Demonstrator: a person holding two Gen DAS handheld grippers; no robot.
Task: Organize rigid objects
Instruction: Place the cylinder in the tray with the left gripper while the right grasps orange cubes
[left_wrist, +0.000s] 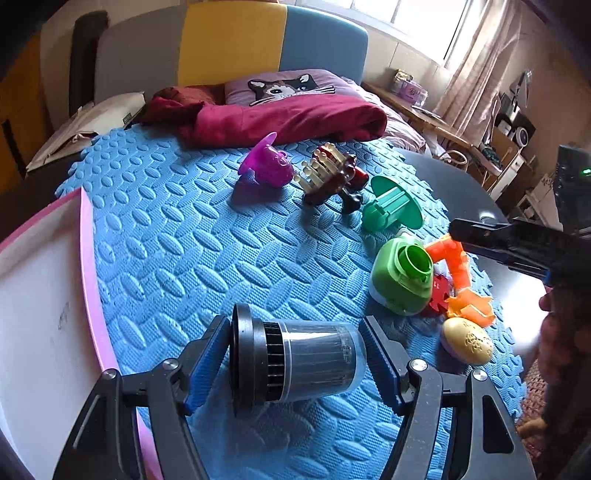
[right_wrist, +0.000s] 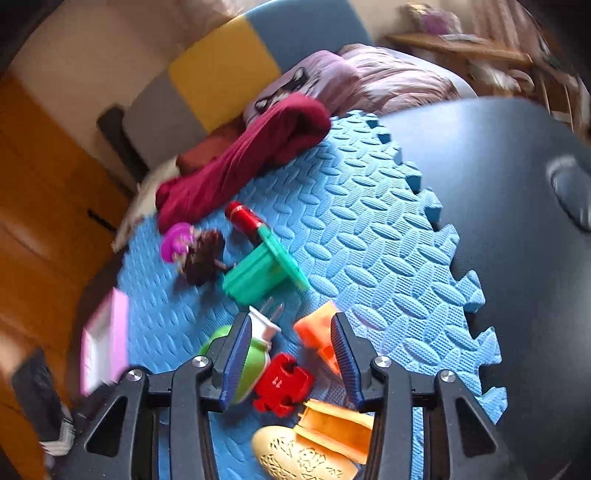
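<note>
Blue foam mat (left_wrist: 192, 236) on a dark round table (left_wrist: 454, 177) is taking up most of both views, with a bed sitting behind it and a pink-edged white box (left_wrist: 44, 295) standing at the mat's left edge.

Left gripper (left_wrist: 295, 363) is holding a black and clear canister (left_wrist: 295, 362). It's lying sideways, long axis running straight across from pad to pad, black ribbed cap toward the left finger, so the jaws are sitting about half open, pinching it by its ends. The box is just to the left of it, so that hand looks closest to a drop-off.

Right gripper (right_wrist: 291, 354) is hovering over the toy pile, with the jaws fairly narrow. An orange elbow tube (right_wrist: 317, 332) is touching the inside of the right finger, one end pointing up and away. A red puzzle piece (right_wrist: 282, 386) is lying flat between the pads, green cap (right_wrist: 251, 360) by the left one. The view's blurry, so I can't tell if it's actually gripping anything yet.
</note>
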